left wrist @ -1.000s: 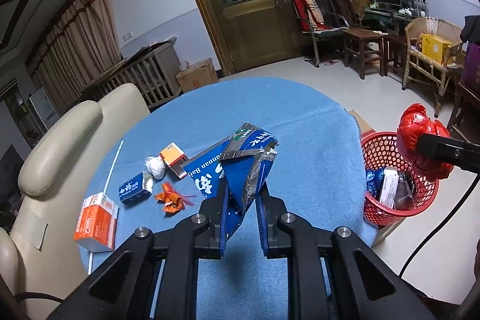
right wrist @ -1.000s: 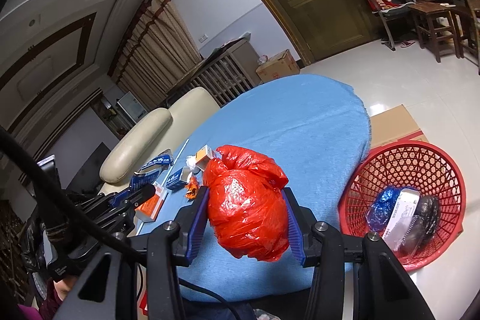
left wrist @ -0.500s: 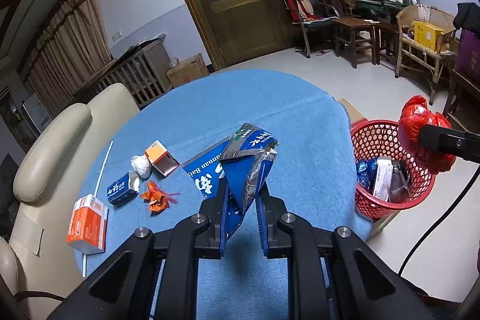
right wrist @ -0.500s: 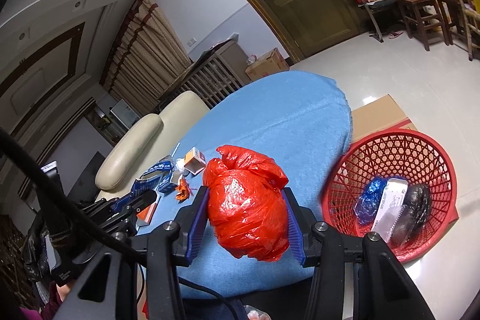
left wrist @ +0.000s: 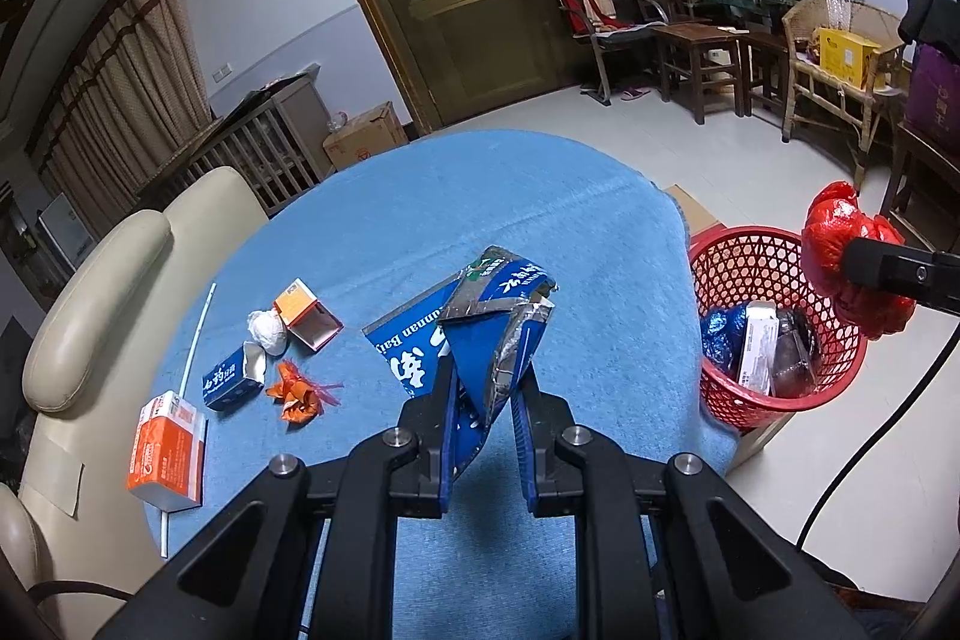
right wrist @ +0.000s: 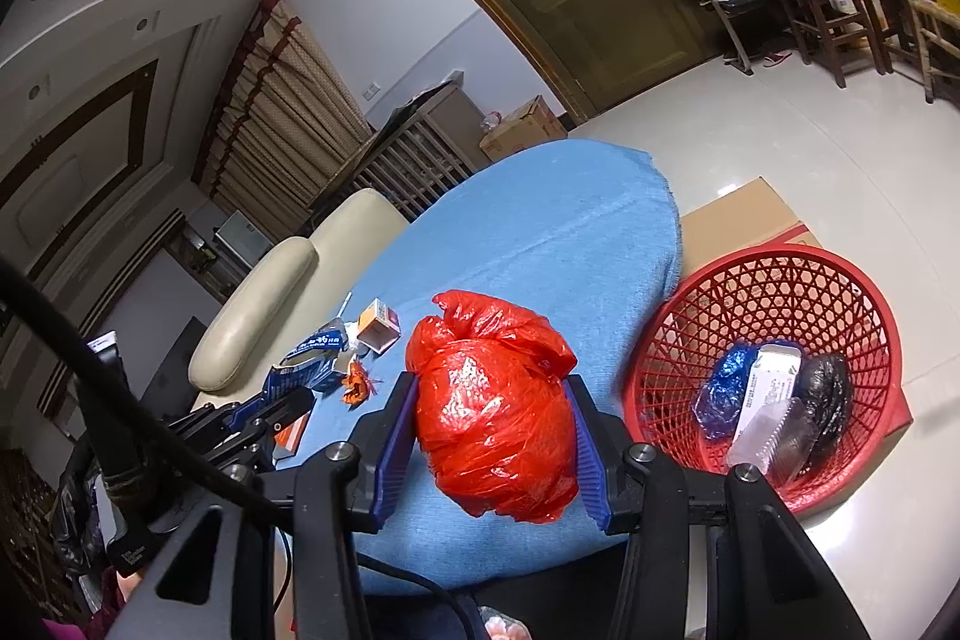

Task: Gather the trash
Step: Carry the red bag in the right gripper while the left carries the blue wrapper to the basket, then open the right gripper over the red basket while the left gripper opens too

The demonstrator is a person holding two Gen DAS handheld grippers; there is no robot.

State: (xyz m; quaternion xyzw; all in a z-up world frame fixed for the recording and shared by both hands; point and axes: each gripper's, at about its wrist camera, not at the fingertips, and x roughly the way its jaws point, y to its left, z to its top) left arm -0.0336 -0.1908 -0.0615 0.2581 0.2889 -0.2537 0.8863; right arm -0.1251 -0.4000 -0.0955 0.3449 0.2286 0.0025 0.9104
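Observation:
My left gripper is shut on a crumpled blue foil packet, held above the blue table. My right gripper is shut on a knotted red plastic bag near the table's right edge; the same red plastic bag hangs over the red basket in the left wrist view. The red basket stands on the floor beside the table and holds a blue wrapper, a white packet and a dark bag.
On the table's left side lie an orange carton, a small blue box, an orange wrapper, a white wad, an open orange box and a white straw. A cream chair stands left; cardboard lies under the basket.
Both grippers have shifted slightly toward the basket side, so the table and basket sit a little further left in both views. Both grips are unchanged.

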